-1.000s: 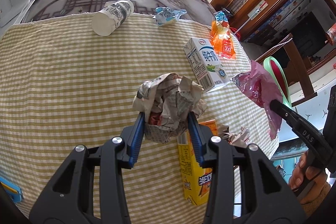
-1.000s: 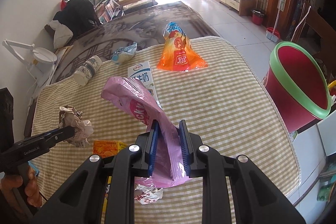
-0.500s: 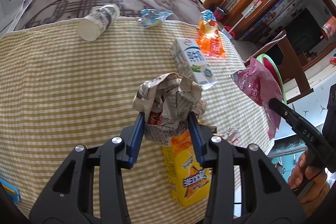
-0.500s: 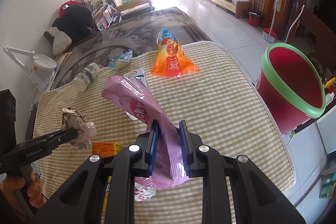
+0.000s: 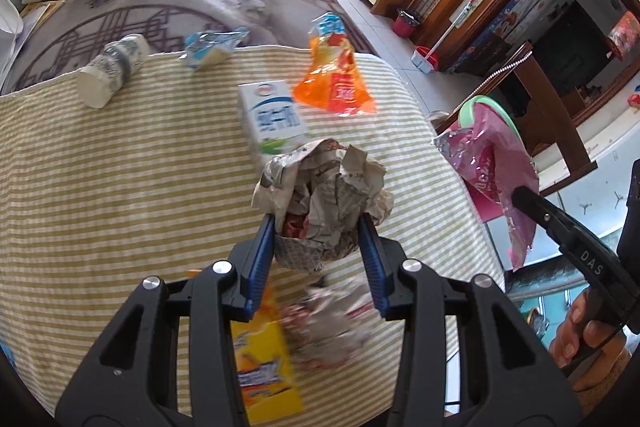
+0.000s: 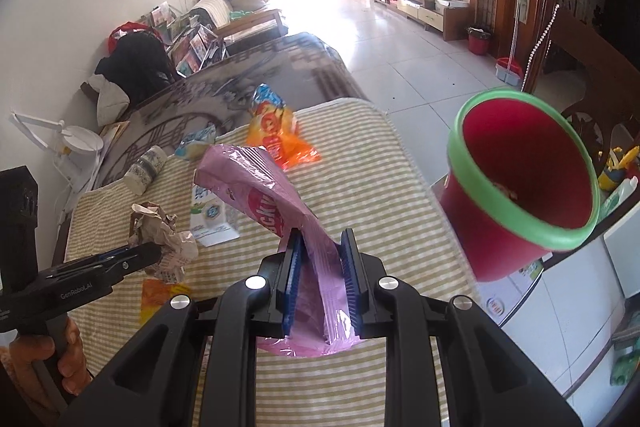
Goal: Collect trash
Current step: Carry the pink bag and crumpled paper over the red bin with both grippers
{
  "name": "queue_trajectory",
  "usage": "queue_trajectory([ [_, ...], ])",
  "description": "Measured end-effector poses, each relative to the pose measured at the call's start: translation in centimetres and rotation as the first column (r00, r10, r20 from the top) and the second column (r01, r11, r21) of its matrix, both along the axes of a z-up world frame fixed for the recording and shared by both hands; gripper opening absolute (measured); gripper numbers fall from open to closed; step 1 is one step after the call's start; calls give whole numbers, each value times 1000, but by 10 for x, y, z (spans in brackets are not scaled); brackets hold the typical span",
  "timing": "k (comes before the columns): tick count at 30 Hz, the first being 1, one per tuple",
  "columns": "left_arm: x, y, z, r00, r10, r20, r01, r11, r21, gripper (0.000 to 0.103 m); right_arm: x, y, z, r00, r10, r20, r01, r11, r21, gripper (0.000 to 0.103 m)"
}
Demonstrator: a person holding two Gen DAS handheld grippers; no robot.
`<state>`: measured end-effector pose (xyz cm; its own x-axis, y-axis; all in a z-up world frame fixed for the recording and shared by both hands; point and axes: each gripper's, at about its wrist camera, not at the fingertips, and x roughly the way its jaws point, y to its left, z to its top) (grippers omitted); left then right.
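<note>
Both sets of jaws are clenching trash: the left gripper (image 5: pixel 318 247) is squeezing a crumpled newspaper wad (image 5: pixel 326 195), the right gripper (image 6: pixel 320 275) is pinching a pink foil wrapper (image 6: pixel 272 195) low down, so its upper part is flopping forward over the table. Both loads are hanging in the air above the checked tablecloth (image 5: pixel 120 187), clear of it, probably so nothing drags across the litter below.

The bin (image 6: pixel 520 195), red with a green rim, is sitting just off the table's right edge, mouth tilted toward the right gripper. I'm reading this as the carry step, 2 pieces heading for 1 bin, wrapper closer.

Trash lying uncollected on the cloth: a milk carton (image 5: pixel 272 119), an orange snack bag (image 5: pixel 336 83), a blue-white packet (image 5: pixel 208 47), a tipped paper cup (image 5: pixel 112 71), a yellow juice box (image 5: pixel 264 367) and a small torn wrapper (image 5: pixel 332 319) right under the left gripper, blurred.

The right wrist view is showing the bin's whole opening, with a few scraps inside, and the left gripper side-on gripping the wad. The left wrist view is giving only a sliver of green rim behind the wrapper, but it is showing the juice box and torn scrap clearly, which the right view mostly hides behind its own fingers.
</note>
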<state>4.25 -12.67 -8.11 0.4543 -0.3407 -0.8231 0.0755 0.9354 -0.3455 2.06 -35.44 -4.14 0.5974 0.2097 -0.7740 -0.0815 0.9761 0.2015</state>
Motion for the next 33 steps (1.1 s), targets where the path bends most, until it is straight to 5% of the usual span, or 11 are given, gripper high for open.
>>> queue_trajectory([
  [8, 6, -52, 11, 999, 45, 27, -45, 999, 22, 40, 20, -51, 3, 999, 31, 16, -32, 999, 24, 19],
  [18, 15, -111, 34, 997, -7, 77, 0, 996, 85, 40, 37, -107, 3, 1000, 12, 23, -14, 997, 80, 19],
  [29, 33, -151, 40, 994, -55, 90, 46, 994, 101, 40, 57, -191, 2, 988, -150, 31, 148, 987, 57, 19],
  [33, 40, -163, 39, 993, -75, 86, 67, 993, 98, 40, 65, -212, -12, 977, -215, 6, 215, 976, 25, 31],
])
